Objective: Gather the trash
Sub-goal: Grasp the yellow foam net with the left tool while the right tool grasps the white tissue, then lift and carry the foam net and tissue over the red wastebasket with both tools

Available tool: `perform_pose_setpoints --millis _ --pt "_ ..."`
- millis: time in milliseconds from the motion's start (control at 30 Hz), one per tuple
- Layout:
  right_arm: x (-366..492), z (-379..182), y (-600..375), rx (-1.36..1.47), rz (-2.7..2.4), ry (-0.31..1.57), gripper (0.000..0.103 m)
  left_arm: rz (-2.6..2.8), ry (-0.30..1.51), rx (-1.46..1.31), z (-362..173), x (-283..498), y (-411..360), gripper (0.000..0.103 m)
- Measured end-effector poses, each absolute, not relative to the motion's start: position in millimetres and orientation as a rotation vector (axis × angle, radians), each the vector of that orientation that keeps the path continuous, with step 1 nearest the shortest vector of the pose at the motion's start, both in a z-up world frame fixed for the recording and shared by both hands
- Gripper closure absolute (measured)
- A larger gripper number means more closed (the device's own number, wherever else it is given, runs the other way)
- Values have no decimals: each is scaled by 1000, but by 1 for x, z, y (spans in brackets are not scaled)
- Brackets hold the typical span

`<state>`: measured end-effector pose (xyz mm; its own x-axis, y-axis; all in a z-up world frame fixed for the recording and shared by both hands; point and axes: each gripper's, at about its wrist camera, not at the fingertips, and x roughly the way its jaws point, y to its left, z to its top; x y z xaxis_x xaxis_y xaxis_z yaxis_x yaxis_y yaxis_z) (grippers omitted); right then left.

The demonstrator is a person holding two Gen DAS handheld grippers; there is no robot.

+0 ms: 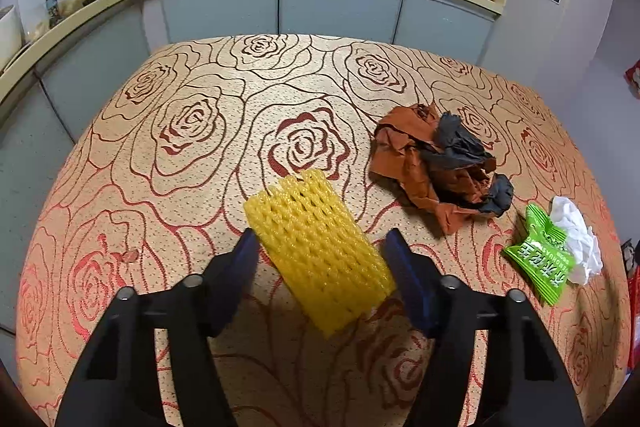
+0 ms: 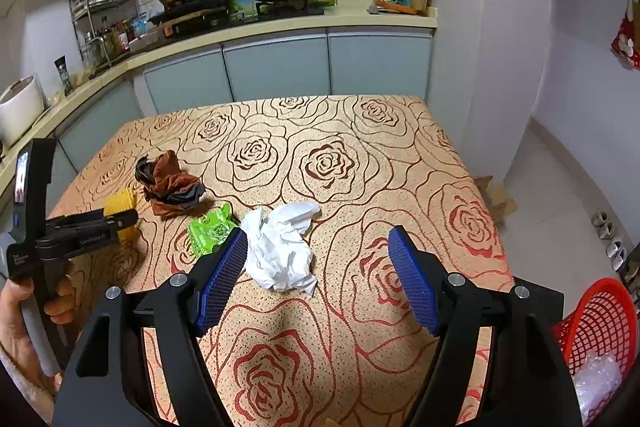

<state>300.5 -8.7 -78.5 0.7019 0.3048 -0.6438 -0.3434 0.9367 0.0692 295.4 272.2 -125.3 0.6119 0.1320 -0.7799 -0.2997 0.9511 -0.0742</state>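
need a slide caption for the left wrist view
Left hand-held gripper straddles yellow foam net on rose tablecloth, crumpled paper and green wrapper beside.

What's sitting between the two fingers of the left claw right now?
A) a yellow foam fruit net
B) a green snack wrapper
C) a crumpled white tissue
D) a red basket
A: the yellow foam fruit net lies on the tablecloth between the fingers of the left claw, which are not yet pressing on it.

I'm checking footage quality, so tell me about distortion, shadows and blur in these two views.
Left wrist view: strong fisheye bulge, the table curves like a dome, dark vignette corners; the yellow foam net is sharp.
Right wrist view: the same barrel warp, the gripper's soft shadow below the white tissue; no motion blur.
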Motion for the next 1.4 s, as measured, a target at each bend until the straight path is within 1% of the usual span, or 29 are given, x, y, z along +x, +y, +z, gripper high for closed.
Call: perform_pose_setpoints --millis 67,200,267,367,500,633,733,833,900,1000,1067,1133,1400 --pt "303 -83 -5 -62 364 714 33 257 873 -208 -125 293 274 51" --pt "309 -90 4 -80 377 732 33 254 864 -218 -124 290 277 60" --pt "311 -94 9 -92 380 739 33 249 858 -222 -123 288 277 68" --pt "317 -100 15 -100 394 758 33 256 853 -204 -123 287 274 74" --pt "326 -111 24 -116 413 804 33 251 838 -199 -118 284 270 76" --pt "331 -121 30 -138 411 839 38 242 827 -205 -116 280 270 76" --pt "335 -127 28 -126 418 877 52 238 815 -196 -113 280 270 76" --pt "334 -126 26 -117 418 868 58 237 802 -182 -110 279 266 77" --pt "333 -126 26 -123 419 863 67 240 795 -173 -107 278 265 77" --pt "329 -124 26 -142 411 848 76 244 772 -163 -99 275 262 77" --pt "326 -121 24 -139 407 838 78 246 758 -160 -95 270 260 78" --pt "323 -118 21 -130 403 828 79 252 749 -155 -91 264 258 89" --pt "298 -85 4 -92 387 744 80 246 692 -139 -71 238 246 90"
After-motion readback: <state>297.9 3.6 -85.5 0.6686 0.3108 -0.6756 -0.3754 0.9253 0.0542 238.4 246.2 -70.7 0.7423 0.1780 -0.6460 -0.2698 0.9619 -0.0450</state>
